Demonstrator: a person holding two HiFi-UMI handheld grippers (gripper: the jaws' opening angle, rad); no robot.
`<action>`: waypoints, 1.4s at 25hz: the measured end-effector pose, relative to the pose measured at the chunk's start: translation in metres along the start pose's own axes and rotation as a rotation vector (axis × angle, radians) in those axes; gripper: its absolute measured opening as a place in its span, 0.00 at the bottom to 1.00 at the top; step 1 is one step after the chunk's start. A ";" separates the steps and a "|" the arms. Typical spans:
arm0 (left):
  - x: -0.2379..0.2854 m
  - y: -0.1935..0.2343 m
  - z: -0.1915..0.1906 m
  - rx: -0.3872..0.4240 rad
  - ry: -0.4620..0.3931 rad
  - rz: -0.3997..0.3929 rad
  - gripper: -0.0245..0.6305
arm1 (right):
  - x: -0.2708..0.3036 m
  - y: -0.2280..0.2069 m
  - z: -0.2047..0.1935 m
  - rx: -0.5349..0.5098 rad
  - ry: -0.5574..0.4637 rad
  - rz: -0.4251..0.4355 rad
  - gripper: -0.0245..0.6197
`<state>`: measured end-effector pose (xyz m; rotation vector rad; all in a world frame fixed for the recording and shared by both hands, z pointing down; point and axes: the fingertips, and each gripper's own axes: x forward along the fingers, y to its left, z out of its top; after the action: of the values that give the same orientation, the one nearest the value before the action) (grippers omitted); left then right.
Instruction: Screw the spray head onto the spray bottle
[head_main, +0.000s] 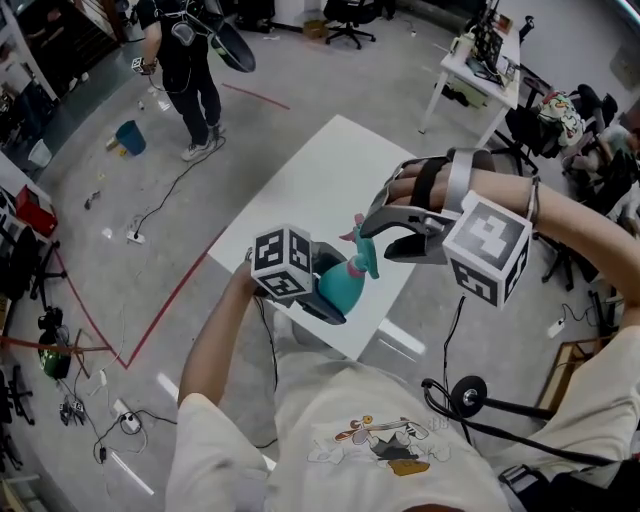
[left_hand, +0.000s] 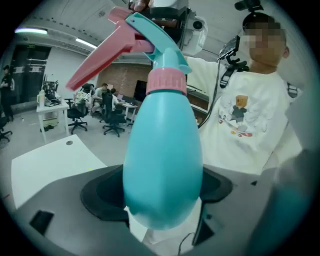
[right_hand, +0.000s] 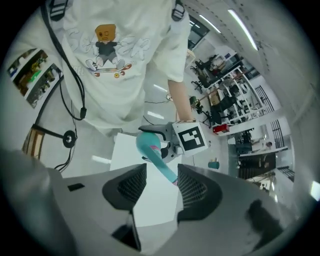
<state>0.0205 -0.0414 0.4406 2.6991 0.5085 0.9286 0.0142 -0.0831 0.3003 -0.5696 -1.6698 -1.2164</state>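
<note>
A teal spray bottle (head_main: 340, 287) is held in the air over the table's near edge, with my left gripper (head_main: 315, 285) shut on its body. In the left gripper view the bottle (left_hand: 162, 155) fills the middle, with a pink collar (left_hand: 166, 80) and a teal spray head with a pink trigger (left_hand: 100, 60) on top. My right gripper (head_main: 372, 235) sits at the spray head (head_main: 362, 250). In the right gripper view the spray head (right_hand: 165, 167) lies between the jaws of the right gripper (right_hand: 162, 172), close to the right-hand pad, with a gap on its other side.
The white table (head_main: 330, 170) lies below both grippers. A person (head_main: 185, 70) stands at the far left beside a blue bucket (head_main: 130, 137). A white desk (head_main: 480, 70) and office chairs stand at the back right. Cables lie on the floor.
</note>
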 end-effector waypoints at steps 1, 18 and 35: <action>0.002 -0.005 -0.001 0.010 0.013 -0.026 0.67 | 0.002 0.002 0.005 -0.028 -0.001 0.006 0.33; 0.021 -0.007 0.012 0.112 0.127 -0.094 0.67 | 0.023 0.049 0.029 -0.184 -0.042 0.221 0.23; 0.011 0.038 0.027 0.101 0.050 0.200 0.67 | 0.029 0.045 -0.005 0.182 -0.056 0.300 0.23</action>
<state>0.0546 -0.0747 0.4383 2.8648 0.3062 1.0497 0.0396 -0.0748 0.3465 -0.7159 -1.6513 -0.8307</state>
